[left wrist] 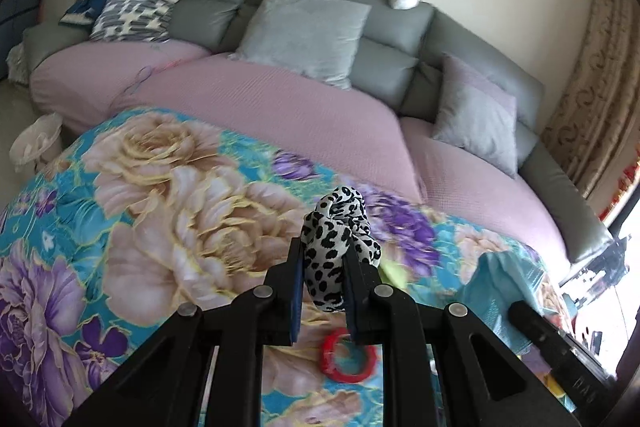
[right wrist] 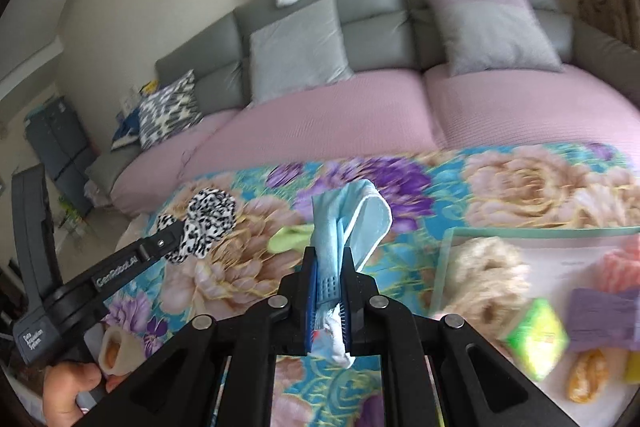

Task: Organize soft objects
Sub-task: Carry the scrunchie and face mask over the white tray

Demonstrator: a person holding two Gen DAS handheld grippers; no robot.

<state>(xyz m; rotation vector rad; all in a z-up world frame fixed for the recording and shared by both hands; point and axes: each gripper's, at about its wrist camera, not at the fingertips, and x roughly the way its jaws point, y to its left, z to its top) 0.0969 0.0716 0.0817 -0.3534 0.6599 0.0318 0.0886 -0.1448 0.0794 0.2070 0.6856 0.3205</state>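
Both claws are loaded: the left gripper [left wrist: 322,267] is clamped on a leopard scrunchie [left wrist: 340,227], the right gripper [right wrist: 330,291] on a blue cloth [right wrist: 348,223], both held above the floral blanket [left wrist: 160,187]. The tray [right wrist: 452,239] on the blanket's right already holds several soft items (blurred). A red ring [left wrist: 348,357] and green piece [right wrist: 288,239] remain on the blanket, so roughly midway.

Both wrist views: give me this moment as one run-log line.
left gripper: shut on leopard-print scrunchie | right gripper: shut on light blue cloth | both held above floral blanket | clear tray: holds other soft items
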